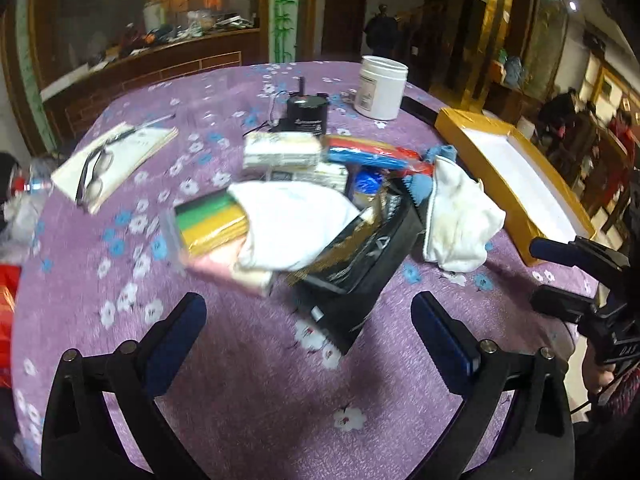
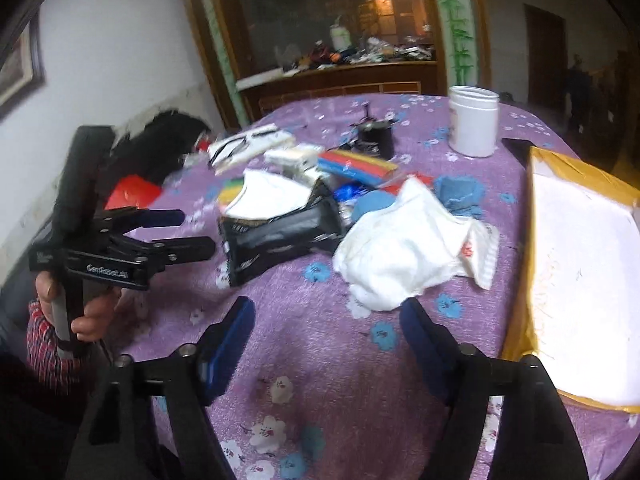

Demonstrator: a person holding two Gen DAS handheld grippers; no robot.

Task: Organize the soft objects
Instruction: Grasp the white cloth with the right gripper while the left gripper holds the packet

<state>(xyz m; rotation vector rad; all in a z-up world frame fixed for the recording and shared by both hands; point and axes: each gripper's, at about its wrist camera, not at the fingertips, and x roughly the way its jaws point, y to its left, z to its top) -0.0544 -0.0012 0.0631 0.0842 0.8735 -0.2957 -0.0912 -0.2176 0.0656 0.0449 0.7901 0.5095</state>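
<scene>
Looks like a restaurant or hall rather than a private home. Round table (image 1: 248, 368) under a purple floral cloth. Behind the table, a glazed wooden partition (image 2: 332, 20) with a cluttered counter (bottles, odds and ends). Right of the table, gilded panelling (image 1: 494, 8) and seated people (image 1: 568, 120), blurred.

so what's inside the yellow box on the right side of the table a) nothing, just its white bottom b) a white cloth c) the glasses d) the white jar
a, the yellow box shows only its bare white bottom; the white cloth lies beside it on the purple tablecloth.
</scene>
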